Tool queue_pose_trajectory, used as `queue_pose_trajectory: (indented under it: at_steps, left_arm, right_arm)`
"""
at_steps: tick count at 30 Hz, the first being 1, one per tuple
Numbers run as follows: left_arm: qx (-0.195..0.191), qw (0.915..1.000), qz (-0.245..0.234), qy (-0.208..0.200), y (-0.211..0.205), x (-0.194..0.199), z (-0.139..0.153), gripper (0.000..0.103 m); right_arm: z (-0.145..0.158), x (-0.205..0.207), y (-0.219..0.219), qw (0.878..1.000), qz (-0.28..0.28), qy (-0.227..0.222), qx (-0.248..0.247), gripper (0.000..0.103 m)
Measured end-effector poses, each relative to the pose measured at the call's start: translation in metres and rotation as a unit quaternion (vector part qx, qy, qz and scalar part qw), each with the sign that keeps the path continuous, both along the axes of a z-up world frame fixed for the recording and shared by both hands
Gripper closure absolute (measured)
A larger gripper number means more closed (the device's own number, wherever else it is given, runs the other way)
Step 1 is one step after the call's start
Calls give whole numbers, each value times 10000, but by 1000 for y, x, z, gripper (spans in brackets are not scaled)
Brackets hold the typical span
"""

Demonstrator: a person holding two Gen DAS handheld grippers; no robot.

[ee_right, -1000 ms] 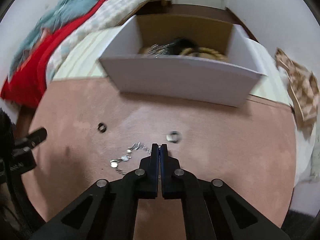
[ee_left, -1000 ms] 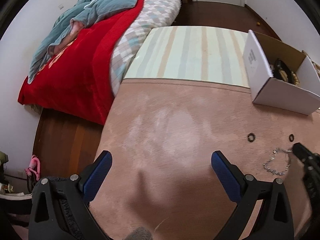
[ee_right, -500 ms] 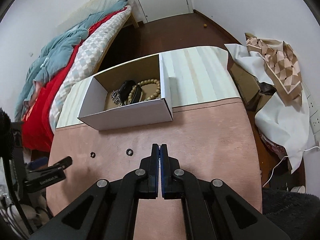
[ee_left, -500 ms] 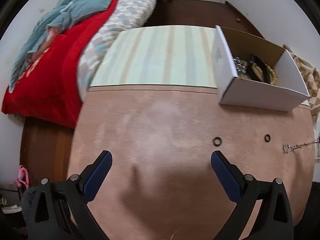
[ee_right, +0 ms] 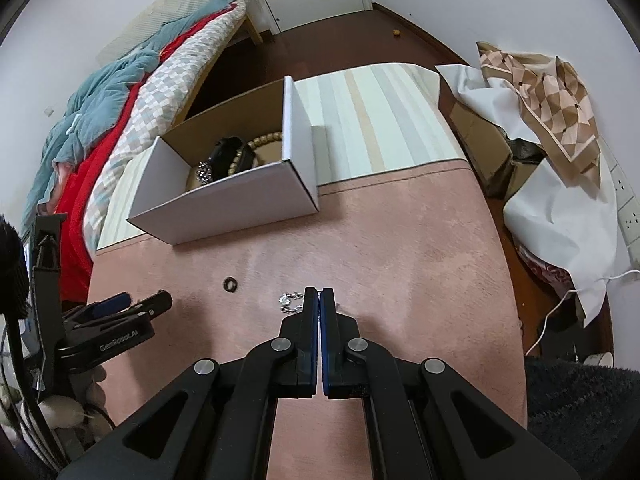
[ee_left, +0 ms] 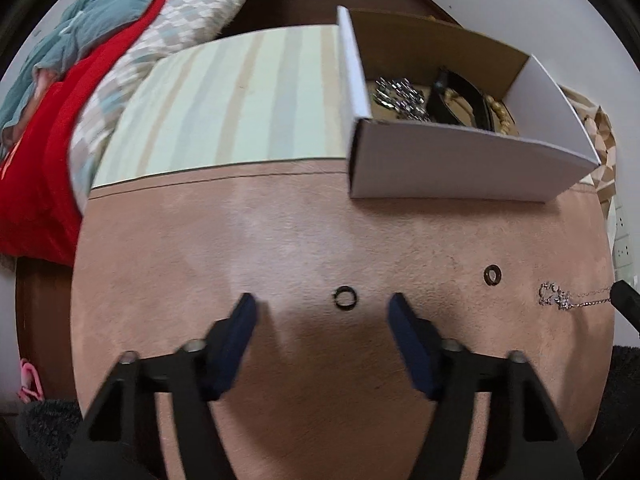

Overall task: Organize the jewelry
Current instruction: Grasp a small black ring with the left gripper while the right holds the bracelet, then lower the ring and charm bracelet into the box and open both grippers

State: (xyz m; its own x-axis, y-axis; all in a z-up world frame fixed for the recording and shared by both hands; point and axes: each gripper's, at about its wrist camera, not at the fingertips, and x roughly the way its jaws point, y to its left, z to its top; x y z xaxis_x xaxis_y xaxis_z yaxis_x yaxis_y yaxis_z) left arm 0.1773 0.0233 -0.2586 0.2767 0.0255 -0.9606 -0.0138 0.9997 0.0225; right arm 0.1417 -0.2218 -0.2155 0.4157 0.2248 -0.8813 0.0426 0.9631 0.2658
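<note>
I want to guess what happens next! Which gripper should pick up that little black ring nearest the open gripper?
Probably the left gripper. It is open, with the ring lying right between its fingertips. The right gripper is shut on the silver chain, so it looks busy.

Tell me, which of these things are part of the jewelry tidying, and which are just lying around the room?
Part of the job: chain pinched in the right gripper; ring between the open left gripper's fingers; second ring; white box holding a watch and beads.

Just lying about: bedding, patterned cloth, white sheet, wall socket.
</note>
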Motion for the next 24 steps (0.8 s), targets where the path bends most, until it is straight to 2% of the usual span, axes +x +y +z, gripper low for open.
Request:
queue_pose_trajectory:
  at_steps: [2,3,5,7,13,16,24]
  left_arm:
    - [-64,10000,-23,-21,-3,0,-1,60]
    - [-81,9999,-40,-52,-5,0,0,63]
    - [-82,9999,-76,-85,-8,0,1,82]
    - [-103,9998,-113,-100,-8,0,3,93]
    - [-135,9997,-120,-139,-9,-5,5,93]
    - [-223,9995,-92,-221,0,-4,16,93]
    - [-451,9968,6,-662,22,-10,82,93]
  right_arm:
    - [0,0,-2,10000,-20,16,-8,102]
    - [0,1,-3,10000,-30,17,-20,102]
    - [0,2,-5,10000,-55,11,-21,102]
    - [1,3,-6,10000,-70,-11,-26,102]
    - [5,4,-4,10000,-61,-42,29,102]
    - [15,4,-3,9999,-36,-115,114,102]
    - [71,7,7,9968,179,-610,494,102]
